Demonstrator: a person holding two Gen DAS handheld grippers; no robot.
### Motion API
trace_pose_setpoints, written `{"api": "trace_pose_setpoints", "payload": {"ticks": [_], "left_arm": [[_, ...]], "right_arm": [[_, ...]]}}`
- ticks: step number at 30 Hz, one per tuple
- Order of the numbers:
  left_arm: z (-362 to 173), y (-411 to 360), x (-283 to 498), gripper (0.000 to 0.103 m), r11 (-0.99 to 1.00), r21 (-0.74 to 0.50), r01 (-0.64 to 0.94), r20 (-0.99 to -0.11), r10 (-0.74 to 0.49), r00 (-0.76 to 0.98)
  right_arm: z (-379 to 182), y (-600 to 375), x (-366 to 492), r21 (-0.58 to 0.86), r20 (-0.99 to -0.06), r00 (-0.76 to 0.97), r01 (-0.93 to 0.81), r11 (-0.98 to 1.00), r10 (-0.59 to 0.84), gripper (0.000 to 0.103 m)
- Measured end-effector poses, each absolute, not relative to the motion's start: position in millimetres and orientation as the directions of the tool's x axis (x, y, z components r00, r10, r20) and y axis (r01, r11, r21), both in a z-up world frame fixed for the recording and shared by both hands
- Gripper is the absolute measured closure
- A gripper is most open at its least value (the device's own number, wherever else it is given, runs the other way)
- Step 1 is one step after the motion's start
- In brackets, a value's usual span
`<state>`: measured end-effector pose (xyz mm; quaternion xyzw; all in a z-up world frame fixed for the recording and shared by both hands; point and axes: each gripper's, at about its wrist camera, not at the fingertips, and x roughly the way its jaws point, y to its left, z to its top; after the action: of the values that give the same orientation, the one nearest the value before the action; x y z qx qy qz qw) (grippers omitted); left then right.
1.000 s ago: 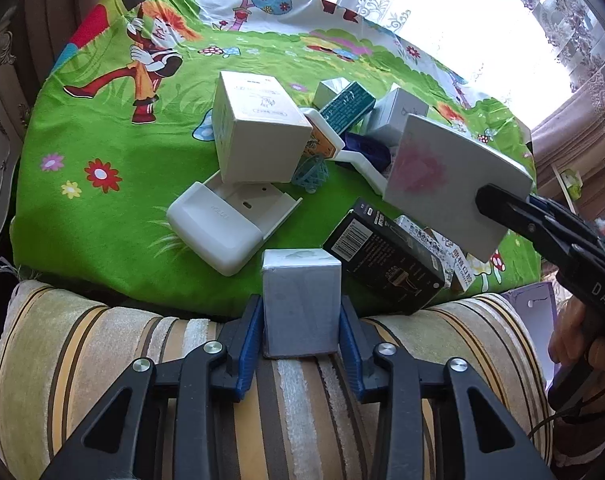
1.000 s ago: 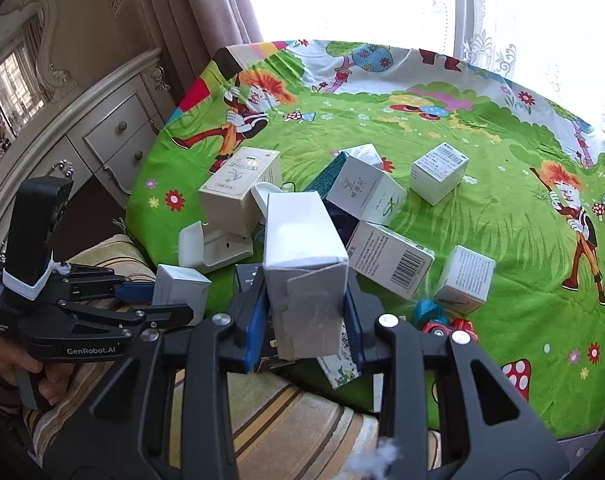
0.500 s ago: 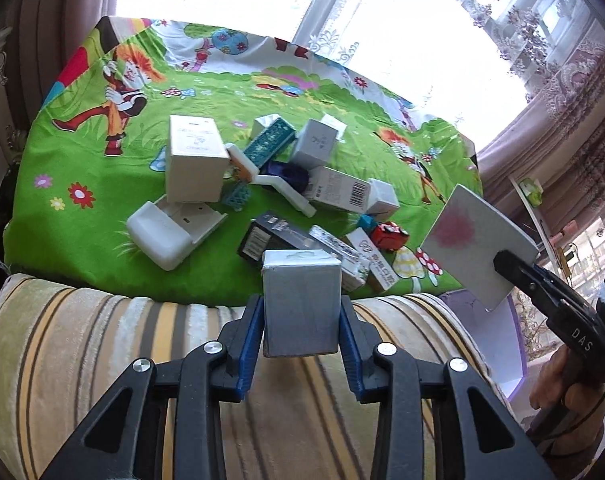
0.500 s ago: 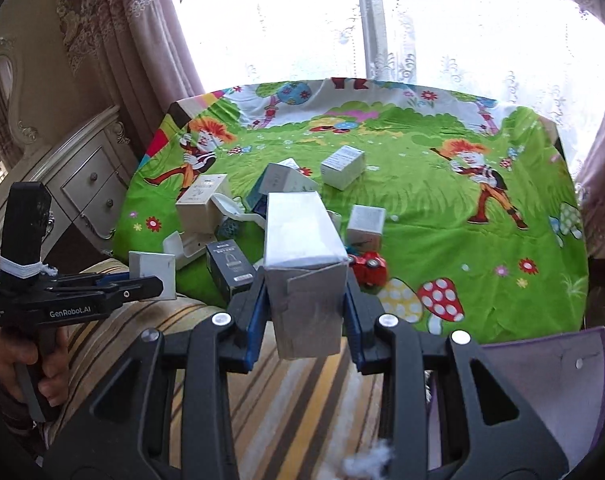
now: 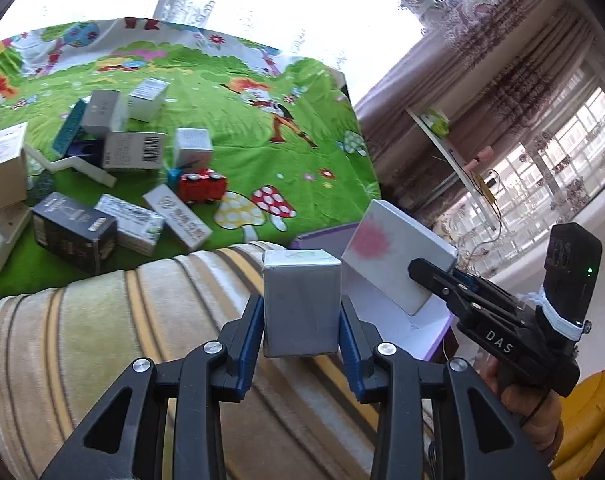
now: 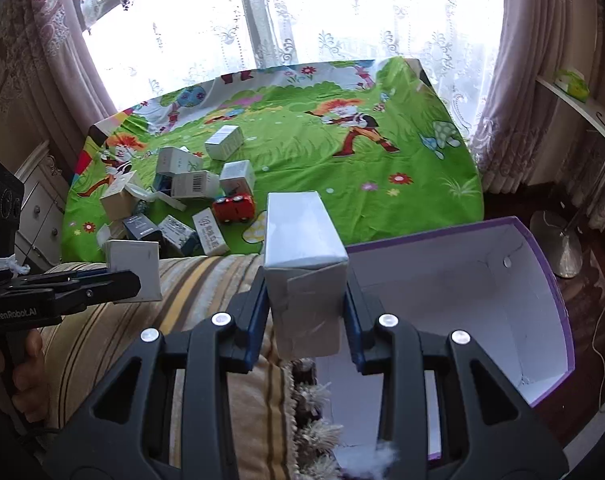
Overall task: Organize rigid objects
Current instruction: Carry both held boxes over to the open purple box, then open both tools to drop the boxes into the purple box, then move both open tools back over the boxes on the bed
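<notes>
My left gripper (image 5: 300, 309) is shut on a small grey-white cube box (image 5: 300, 300), held above the striped cushion. To its right, my right gripper (image 5: 432, 276) grips a long white box with a pink blotch (image 5: 386, 252) over the open purple-rimmed box (image 5: 394, 326). In the right wrist view, the right gripper (image 6: 305, 294) is shut on that long white box (image 6: 302, 240) at the left edge of the purple-rimmed box (image 6: 462, 292). The left gripper (image 6: 116, 282) sits at the left with its cube box (image 6: 136, 264).
Several small cartons and a red toy car (image 6: 234, 208) lie piled on the green cartoon cloth (image 6: 342, 184). A striped cushion (image 5: 102, 340) runs along the near side. A dresser (image 6: 42, 204) stands at the left; curtains and a shelf (image 6: 582, 112) are at the right.
Both grippers have swung to the right, away from the pile and over the cushion toward the purple-rimmed box. Each still holds its box.
</notes>
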<state>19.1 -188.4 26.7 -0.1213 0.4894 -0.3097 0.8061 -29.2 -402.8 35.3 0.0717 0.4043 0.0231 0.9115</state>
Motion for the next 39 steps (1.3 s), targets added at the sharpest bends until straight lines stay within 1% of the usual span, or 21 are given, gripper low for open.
{"api": "trace_pose_setpoints", "payload": {"ticks": [3, 8, 14, 15, 16, 17, 19, 20, 21, 23, 26, 29, 36, 39], "left_arm": [[26, -211, 16, 0.066, 0.751, -0.515, 0.414, -0.71, -0.644, 0.285], [23, -242, 13, 0.066, 0.726, -0.508, 0.464, -0.722, -0.652, 0.229], [25, -279, 11, 0.065, 0.683, -0.49, 0.542, -0.723, -0.666, 0.185], [24, -284, 11, 0.063, 0.674, -0.49, 0.553, -0.723, -0.669, 0.174], [24, -287, 11, 0.058, 0.665, -0.493, 0.561, -0.721, -0.673, 0.164], [24, -290, 11, 0.054, 0.658, -0.494, 0.568, -0.721, -0.675, 0.156], [24, -290, 10, 0.034, 0.66, -0.485, 0.574, -0.722, -0.672, 0.165], [25, -287, 10, 0.031, 0.66, -0.489, 0.571, -0.715, -0.678, 0.171], [27, -284, 10, 0.028, 0.658, -0.496, 0.566, -0.707, -0.684, 0.176], [30, -278, 12, 0.027, 0.665, -0.502, 0.553, -0.698, -0.689, 0.194], [33, -266, 12, 0.026, 0.694, -0.485, 0.532, -0.7, -0.672, 0.239], [32, -254, 13, 0.026, 0.704, -0.495, 0.509, -0.693, -0.674, 0.257], [41, -229, 7, 0.026, 0.745, -0.432, 0.508, -0.688, -0.637, 0.349], [43, -209, 8, 0.026, 0.763, -0.43, 0.482, -0.682, -0.625, 0.381]], "right_arm": [[31, -419, -36, 0.138, -0.745, 0.665, 0.066, 0.988, 0.06, 0.065], [28, -435, -42, 0.111, -0.759, 0.651, 0.132, 0.985, -0.001, 0.065], [32, -447, -50, 0.064, -0.753, 0.653, 0.201, 0.978, -0.085, 0.064], [33, -449, -51, 0.06, -0.753, 0.651, 0.207, 0.977, -0.091, 0.064], [33, -450, -51, 0.059, -0.753, 0.651, 0.211, 0.976, -0.095, 0.064], [33, -451, -52, 0.061, -0.754, 0.65, 0.216, 0.974, -0.097, 0.062], [32, -454, -53, 0.064, -0.752, 0.65, 0.233, 0.97, -0.106, 0.046], [33, -454, -53, 0.062, -0.746, 0.655, 0.242, 0.968, -0.116, 0.031], [34, -455, -55, 0.055, -0.738, 0.662, 0.252, 0.966, -0.131, 0.02], [38, -454, -58, 0.047, -0.716, 0.682, 0.259, 0.965, -0.149, 0.017], [45, -451, -59, 0.041, -0.683, 0.713, 0.256, 0.966, -0.16, 0.008], [51, -443, -58, 0.031, -0.671, 0.727, 0.224, 0.974, -0.146, 0.005], [56, -414, -53, 0.013, -0.673, 0.733, 0.139, 0.99, -0.094, 0.005], [60, -402, -56, 0.038, -0.658, 0.752, 0.08, 0.996, -0.035, 0.005]]}}
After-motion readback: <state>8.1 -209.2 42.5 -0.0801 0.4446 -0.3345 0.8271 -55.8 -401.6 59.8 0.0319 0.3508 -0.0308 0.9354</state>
